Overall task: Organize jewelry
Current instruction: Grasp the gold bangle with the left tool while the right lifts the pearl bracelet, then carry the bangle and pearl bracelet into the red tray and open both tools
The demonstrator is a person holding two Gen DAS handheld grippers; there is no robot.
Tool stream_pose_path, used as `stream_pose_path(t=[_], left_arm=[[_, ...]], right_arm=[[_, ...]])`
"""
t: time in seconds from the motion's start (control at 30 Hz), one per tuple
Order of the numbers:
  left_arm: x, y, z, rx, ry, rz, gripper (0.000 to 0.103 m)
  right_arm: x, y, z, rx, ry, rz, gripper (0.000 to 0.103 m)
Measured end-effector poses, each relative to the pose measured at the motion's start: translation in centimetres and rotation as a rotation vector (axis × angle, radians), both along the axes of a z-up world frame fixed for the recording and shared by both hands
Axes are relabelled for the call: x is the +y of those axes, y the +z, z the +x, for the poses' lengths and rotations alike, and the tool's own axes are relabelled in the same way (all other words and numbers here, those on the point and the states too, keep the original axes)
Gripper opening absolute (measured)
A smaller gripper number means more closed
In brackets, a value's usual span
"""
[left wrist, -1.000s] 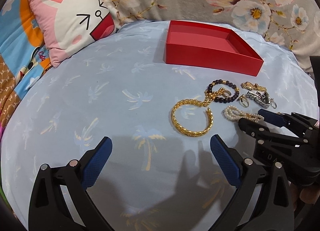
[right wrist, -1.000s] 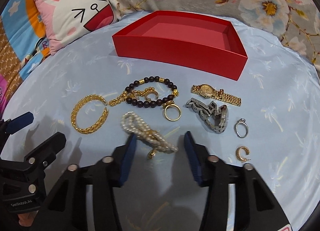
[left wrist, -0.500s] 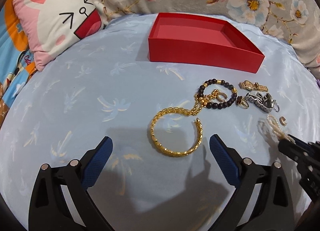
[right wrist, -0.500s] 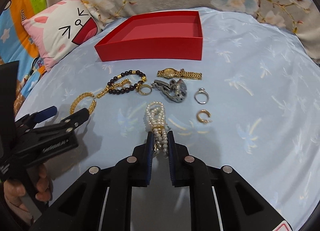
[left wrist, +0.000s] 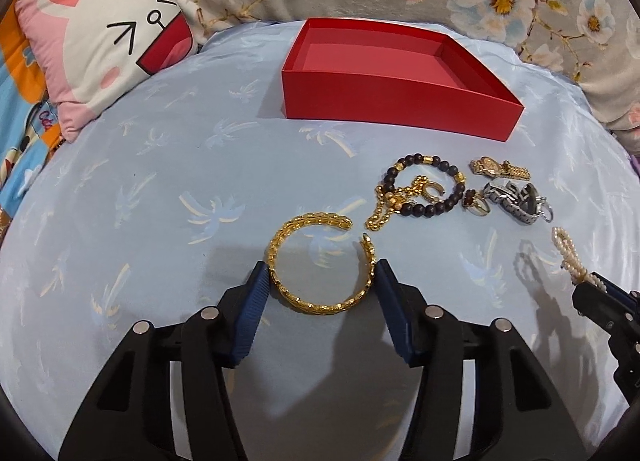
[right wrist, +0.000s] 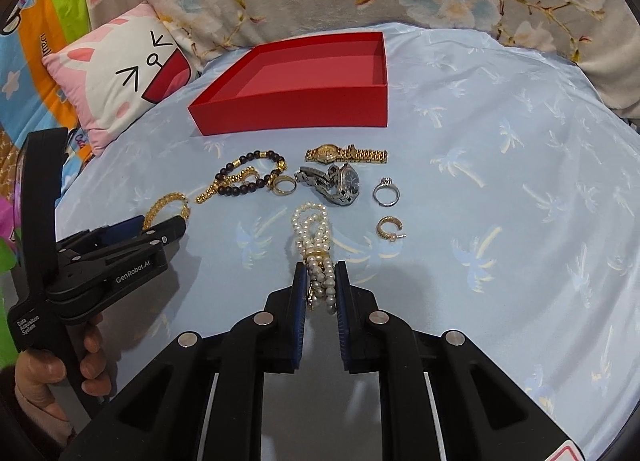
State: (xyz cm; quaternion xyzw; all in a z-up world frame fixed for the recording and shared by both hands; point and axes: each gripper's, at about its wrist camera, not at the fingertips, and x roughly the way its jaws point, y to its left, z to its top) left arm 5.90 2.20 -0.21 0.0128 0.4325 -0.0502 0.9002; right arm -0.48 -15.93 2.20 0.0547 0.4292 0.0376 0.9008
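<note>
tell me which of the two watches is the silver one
The silver watch, curled up beside the silver ring. The gold watch lies stretched out nearer the red box.

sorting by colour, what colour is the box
Red, inside and out; clearest in the left wrist view.

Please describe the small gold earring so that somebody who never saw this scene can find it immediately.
Start at the red box on the blue cloth. Nearer than it lies a silver ring; just nearer again is the gold earring. It is an open hoop lying alone, smallest of the gold pieces.
</note>
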Motion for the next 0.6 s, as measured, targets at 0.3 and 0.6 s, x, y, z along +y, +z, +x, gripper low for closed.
stream_pose_path(t=[0.3, 0.6], left_arm=[[1.2, 3.3, -0.7, -0.045, -0.015, -0.047, 0.052], [0.1, 10.4, 5.4, -0.211, -0.06, -0.02, 0.052]], right_arm=[[-0.8, 4.1, 0.5, -0.078, 0.004, 0.01, 0.012], [-2.1, 10.3, 9.6, -0.17, 0.031, 0.013, 0.012]])
